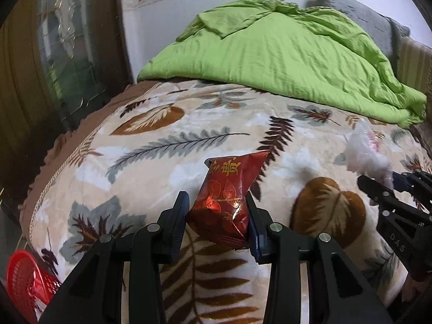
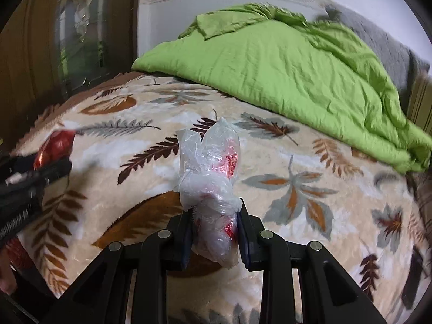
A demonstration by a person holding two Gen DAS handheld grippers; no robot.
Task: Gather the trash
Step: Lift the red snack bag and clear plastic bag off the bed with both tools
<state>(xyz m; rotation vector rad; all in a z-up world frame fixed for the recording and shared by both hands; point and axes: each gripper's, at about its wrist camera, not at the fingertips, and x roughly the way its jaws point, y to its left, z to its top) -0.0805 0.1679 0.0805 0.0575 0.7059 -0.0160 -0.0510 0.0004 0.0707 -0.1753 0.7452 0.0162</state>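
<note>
You see a red snack packet [image 1: 226,202] with gold print and a clear plastic bag [image 2: 213,189] with red flecks. The blanket [image 1: 162,162] is cream with brown and grey leaves; the duvet [image 1: 283,62] is plain lime green.

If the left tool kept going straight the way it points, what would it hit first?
Probably the leaf-patterned plush blanket on the bed. The left tool, shut on a red foil snack packet, angles downward at it, with nothing else visibly between, though depth is hard to judge.

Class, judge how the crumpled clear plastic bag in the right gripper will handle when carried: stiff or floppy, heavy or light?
The crumpled clear plastic bag probably flops: its thin film bunches above the jaws. It looks light for its bulk. Being glossy film, it may slip.
</note>
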